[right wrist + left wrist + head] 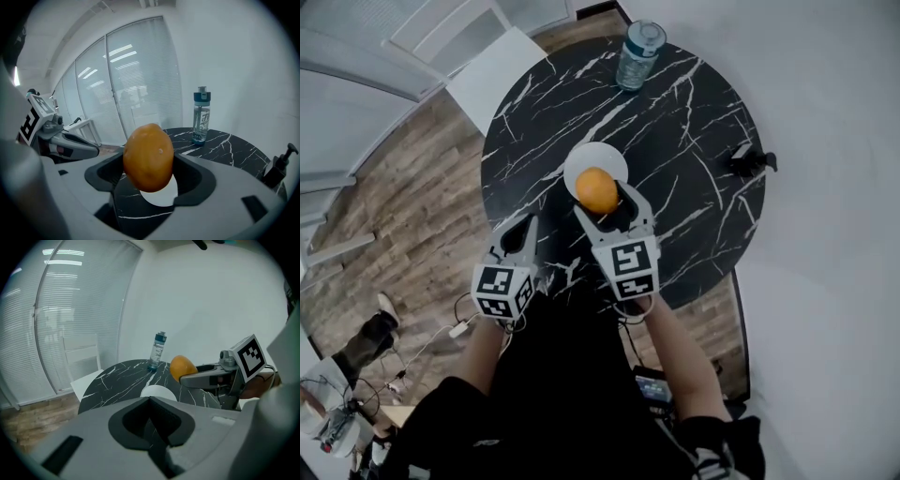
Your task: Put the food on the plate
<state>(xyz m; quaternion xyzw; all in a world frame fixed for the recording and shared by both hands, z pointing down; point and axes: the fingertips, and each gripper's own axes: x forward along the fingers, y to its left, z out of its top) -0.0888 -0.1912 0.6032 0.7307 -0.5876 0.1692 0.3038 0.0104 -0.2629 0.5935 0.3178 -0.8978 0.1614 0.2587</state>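
An orange point(597, 189) is clamped between the jaws of my right gripper point(606, 204), which is shut on it. It hangs just above a small white plate point(592, 156) at the middle of the round black marble table point(694, 112). In the right gripper view the orange point(148, 157) fills the gap between the jaws, with the plate point(162, 197) showing below it. My left gripper point(523, 230) hovers over the table's near left edge, jaws together and holding nothing. From the left gripper view, the orange point(182, 366) and plate point(157, 391) lie ahead to the right.
A clear water bottle point(638, 54) stands at the table's far edge. A small black pump dispenser point(750, 161) sits at the right edge. A white chair point(478, 56) stands off the table's far left. Wooden floor with cables and shoes lies at the lower left.
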